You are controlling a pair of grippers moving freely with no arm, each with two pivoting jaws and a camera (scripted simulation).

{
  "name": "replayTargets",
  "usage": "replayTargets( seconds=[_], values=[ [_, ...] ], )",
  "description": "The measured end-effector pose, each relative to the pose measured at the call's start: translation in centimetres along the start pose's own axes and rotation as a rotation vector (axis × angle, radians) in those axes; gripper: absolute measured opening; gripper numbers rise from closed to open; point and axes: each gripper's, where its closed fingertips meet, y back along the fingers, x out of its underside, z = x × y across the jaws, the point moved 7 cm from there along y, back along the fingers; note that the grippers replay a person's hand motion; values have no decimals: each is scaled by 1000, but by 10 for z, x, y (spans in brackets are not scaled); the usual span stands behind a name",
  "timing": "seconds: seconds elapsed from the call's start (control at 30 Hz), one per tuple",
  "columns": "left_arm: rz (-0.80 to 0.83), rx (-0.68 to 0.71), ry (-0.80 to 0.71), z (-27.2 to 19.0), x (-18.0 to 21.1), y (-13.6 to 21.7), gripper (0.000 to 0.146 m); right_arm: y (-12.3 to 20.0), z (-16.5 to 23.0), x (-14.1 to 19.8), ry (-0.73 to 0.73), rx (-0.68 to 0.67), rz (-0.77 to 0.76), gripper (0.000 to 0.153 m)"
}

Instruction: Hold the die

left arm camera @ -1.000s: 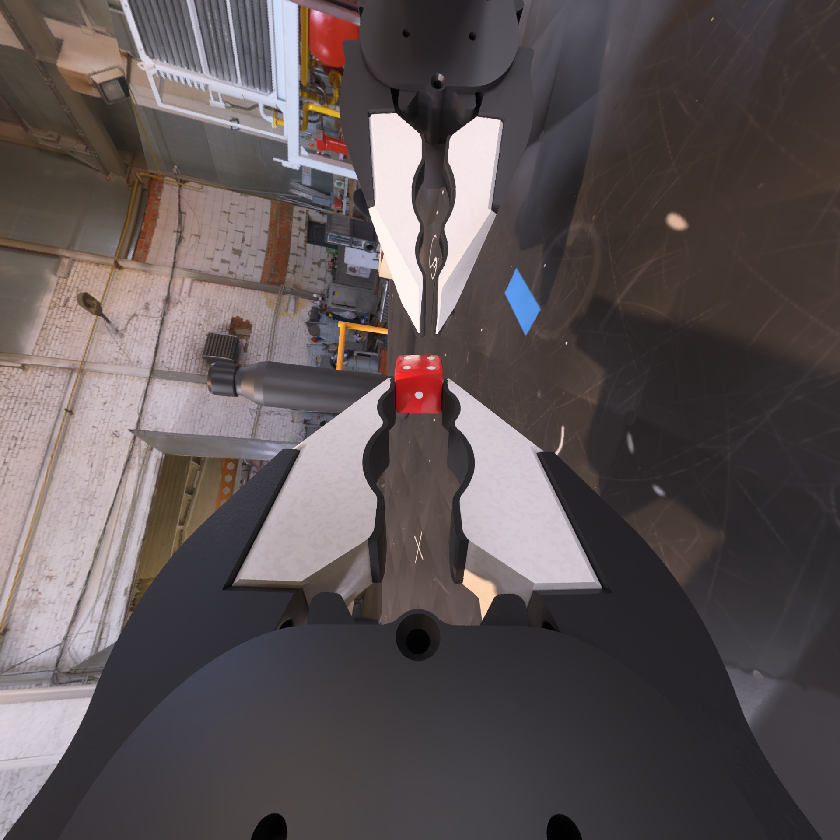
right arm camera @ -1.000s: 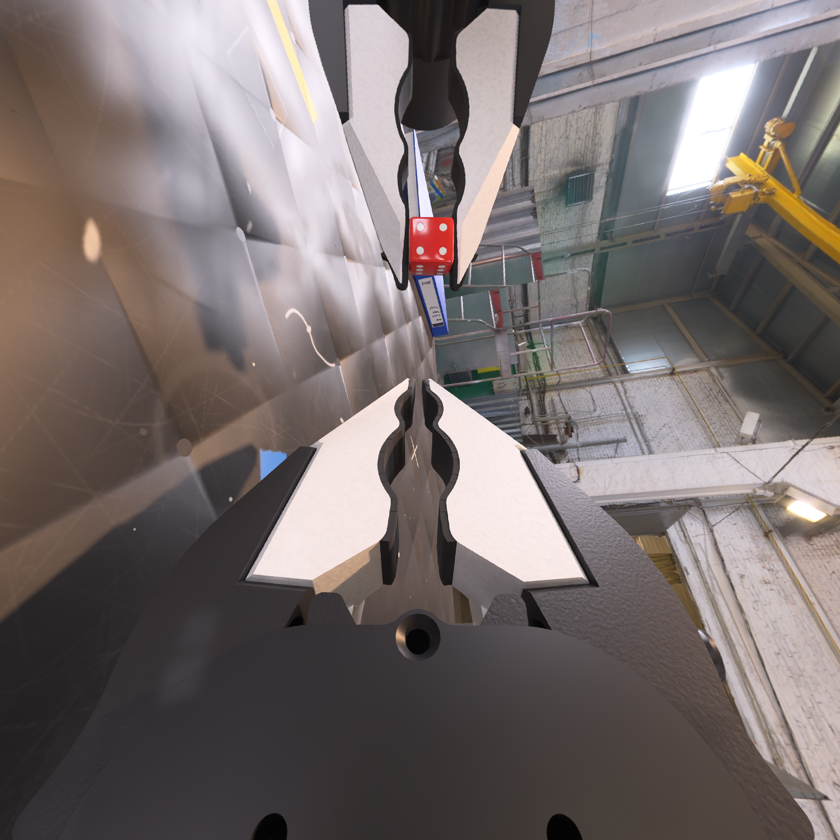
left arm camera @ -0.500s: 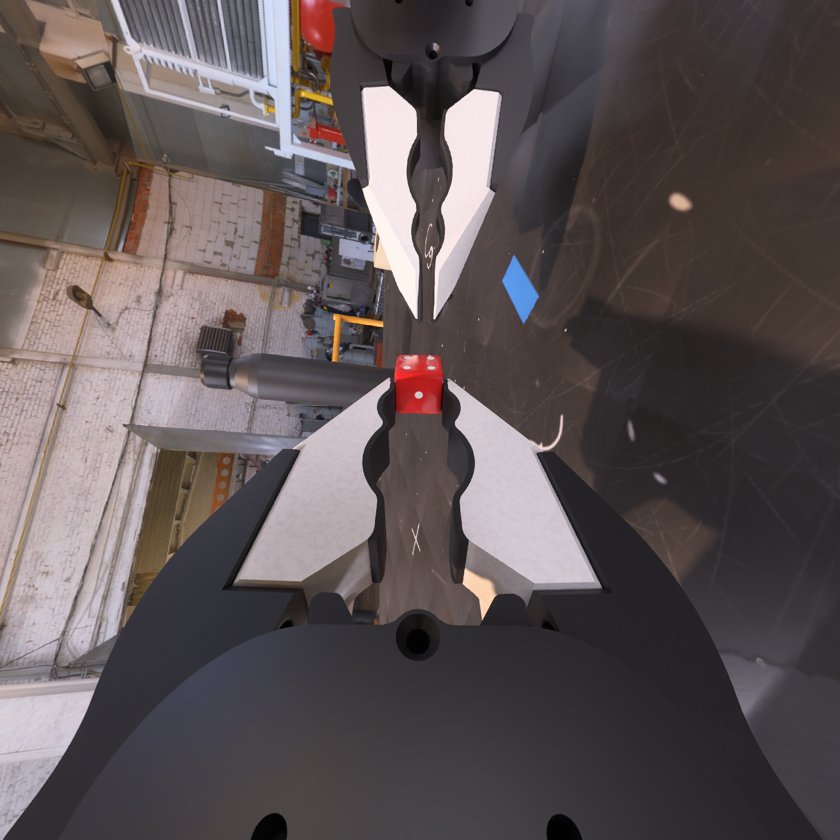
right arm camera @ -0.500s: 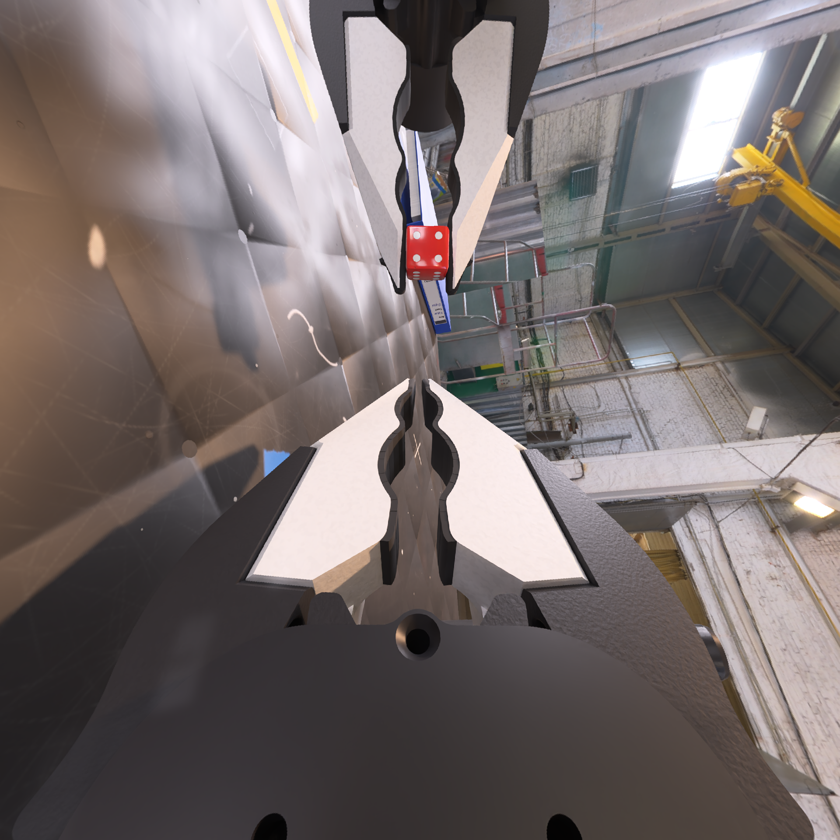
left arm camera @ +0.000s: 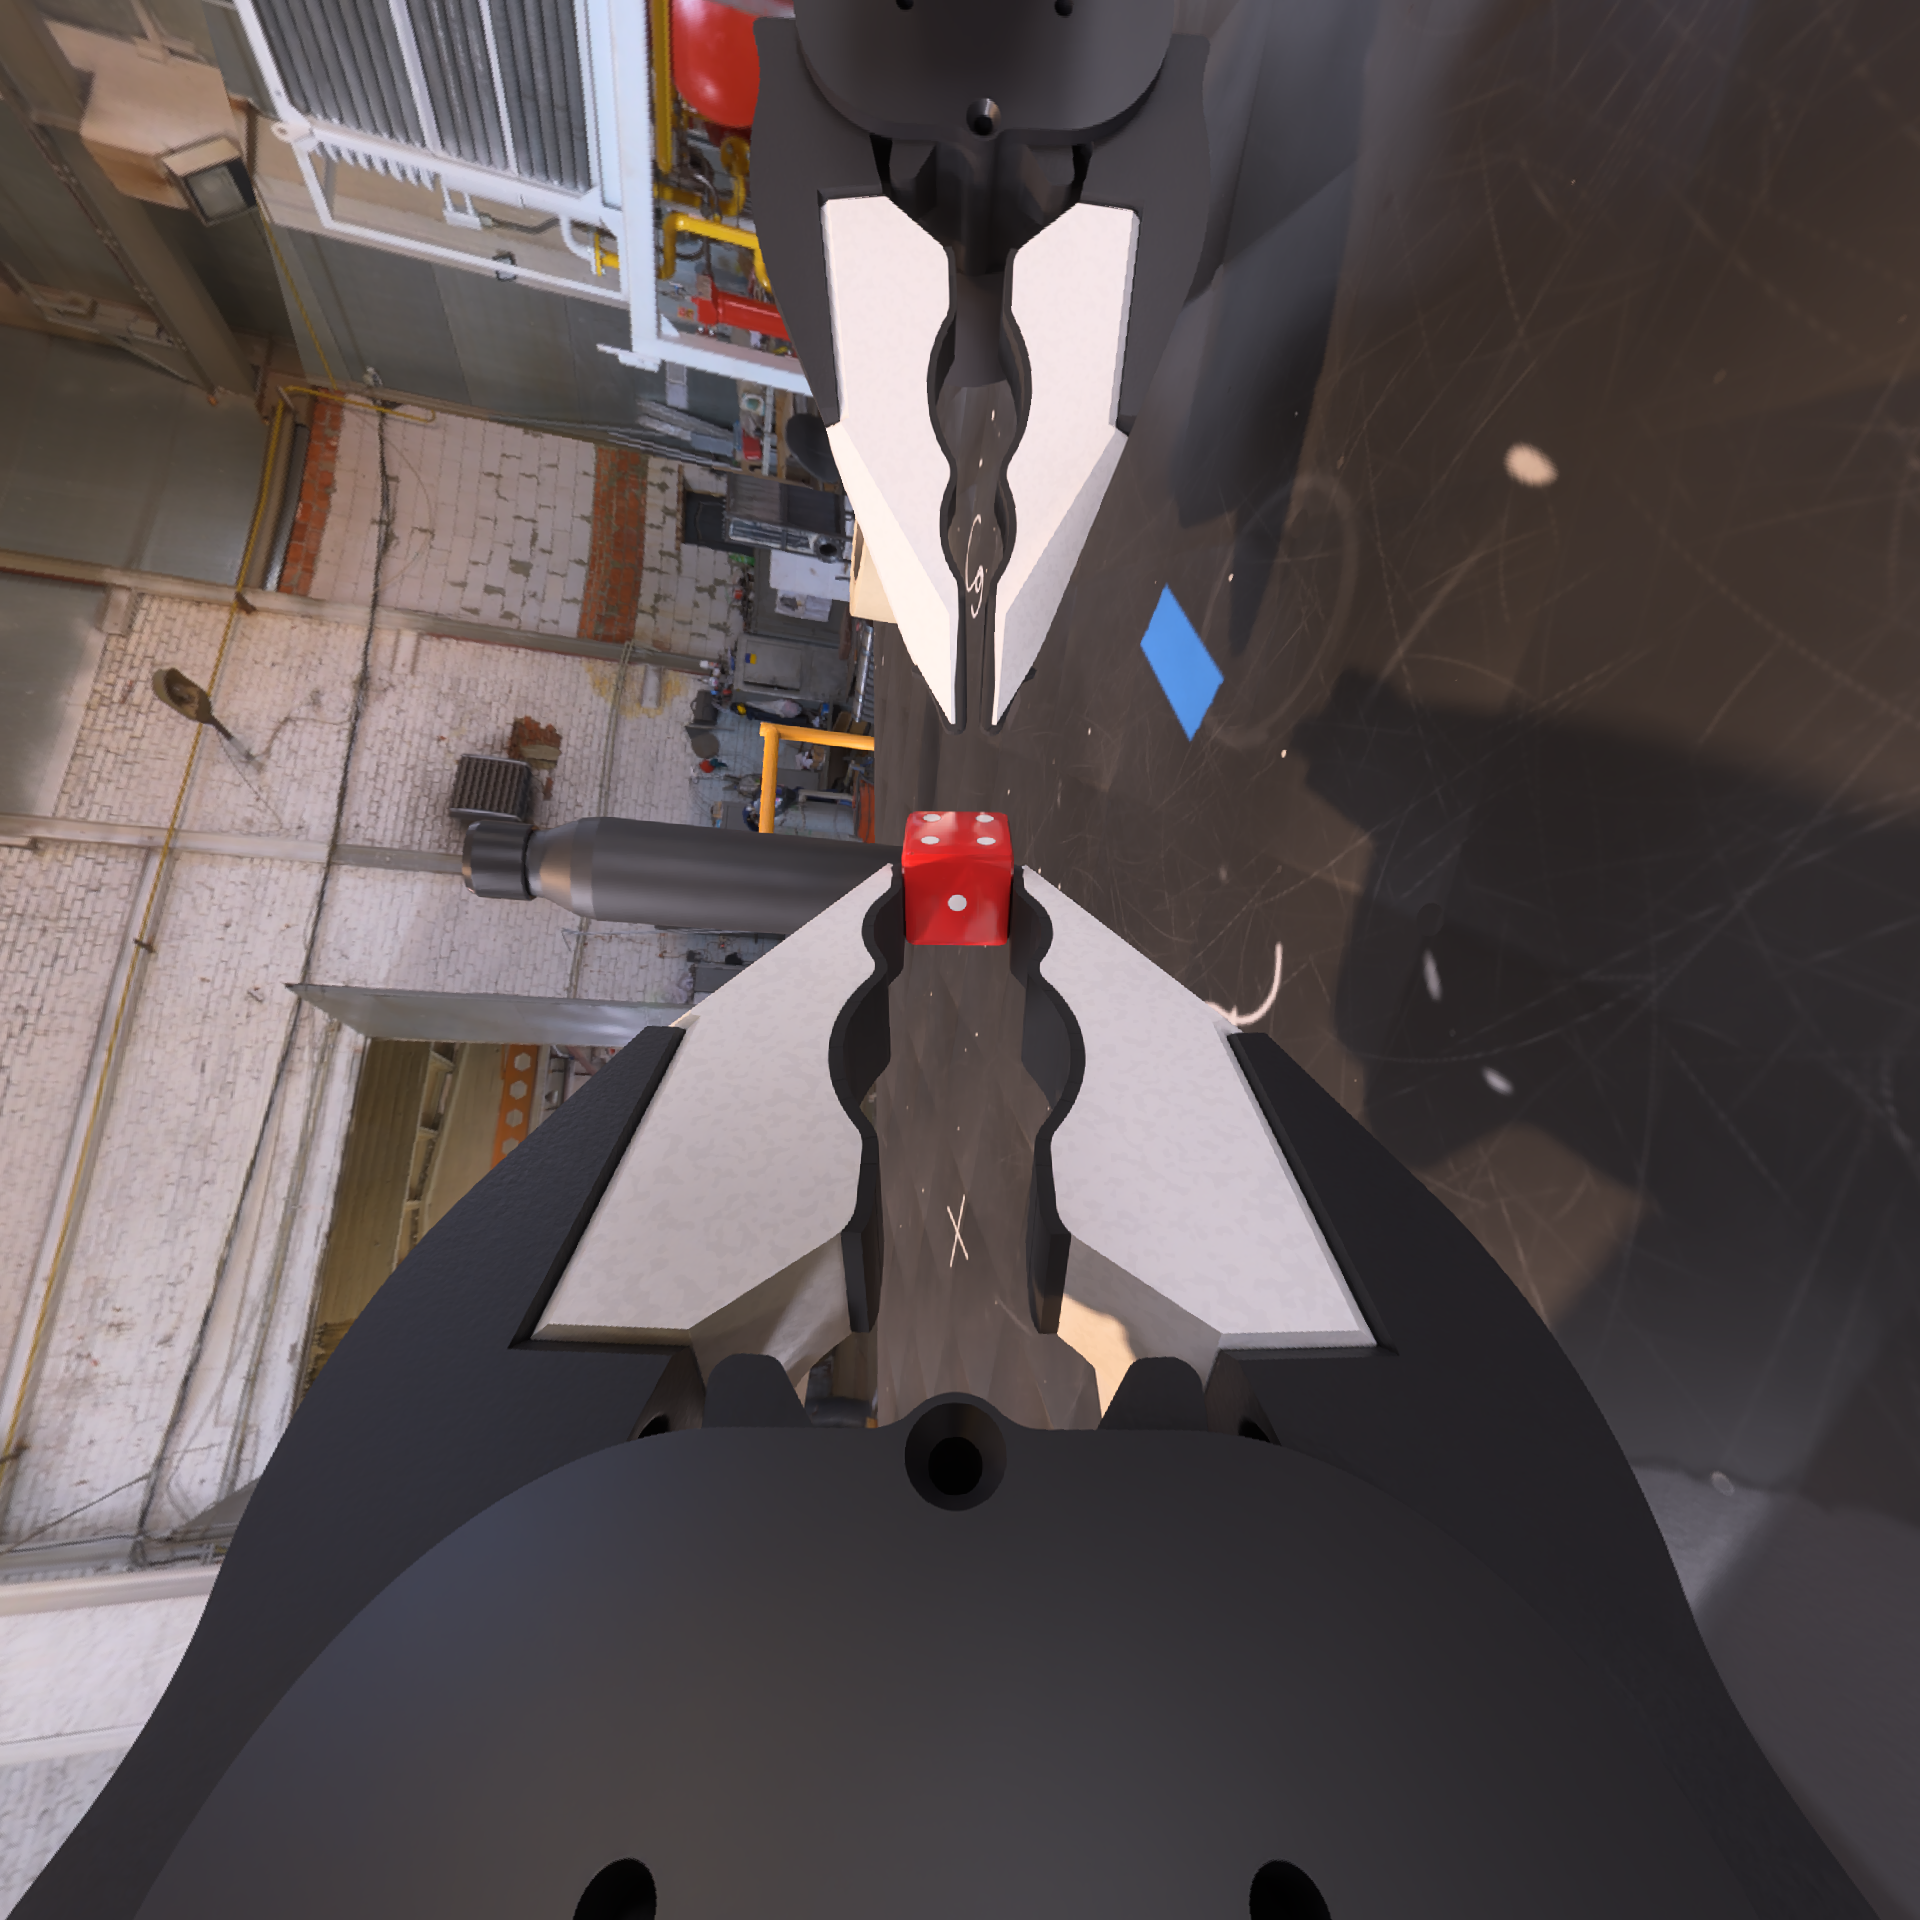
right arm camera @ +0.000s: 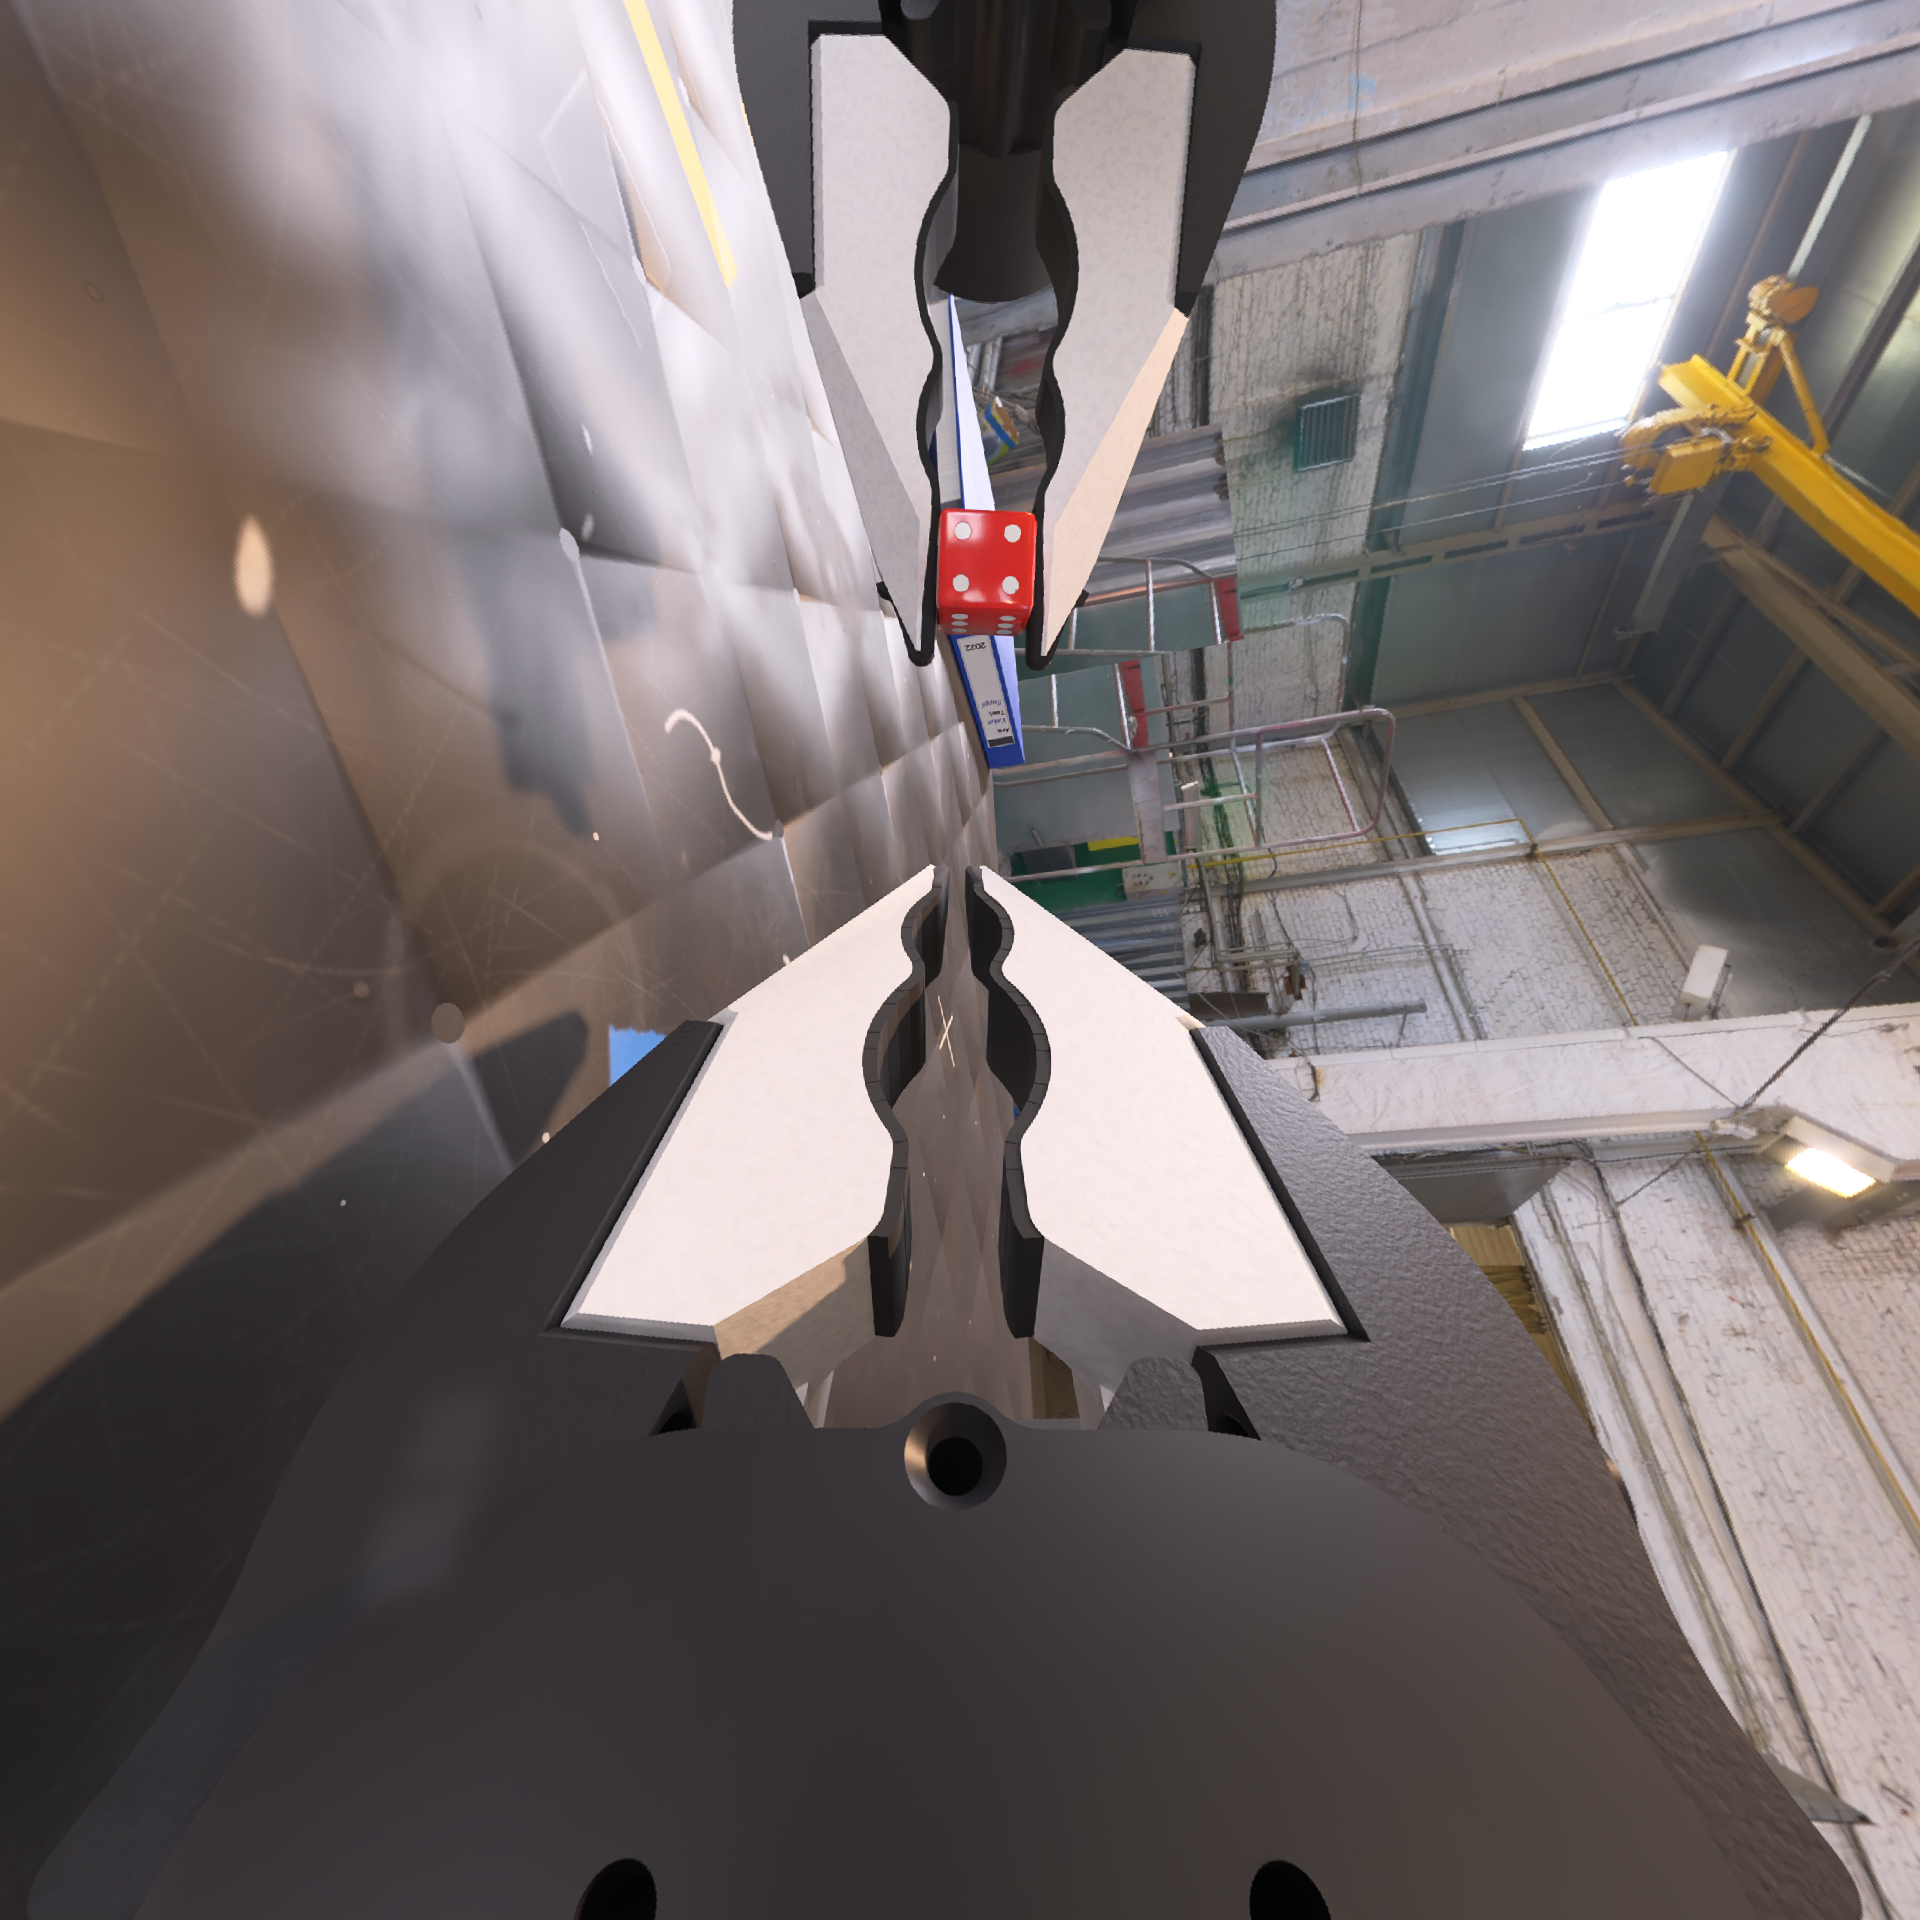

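Note:
A red die point(left arm camera: 957, 881) with white pips sits clamped between the fingertips of my left gripper point(left arm camera: 957, 894), held in the air beside the dark table. The die also shows in the right wrist view point(right arm camera: 985, 571), between the left gripper's fingers at the top. My right gripper point(right arm camera: 956, 878) is shut with nothing between its tips, and faces the left gripper tip to tip across a gap. In the left wrist view the right gripper point(left arm camera: 975, 717) shows above the die, shut and apart from it.
A dark scratched table top point(left arm camera: 1558, 727) fills the right of the left wrist view, with a blue flat patch point(left arm camera: 1181, 662) on it. A dark grey bottle point(left arm camera: 665, 871) lies left of the die. A blue binder point(right arm camera: 992, 707) stands behind the die in the right wrist view.
The right gripper has drawn back, widening the gap to the die. The left gripper still holds the die.

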Motion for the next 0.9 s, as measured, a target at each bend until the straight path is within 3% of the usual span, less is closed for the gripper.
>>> replayTargets(
  seconds=[0.23, 0.9],
  values=[
    [1, 3, -1, 0, 0, 0, 19, 2, 2, -3, 65, 20, -1, 3],
    [-22, 7, 38, 2, 1, 1, 19, 1, -1, 0, 15, 22, -5, 7]
  ],
)
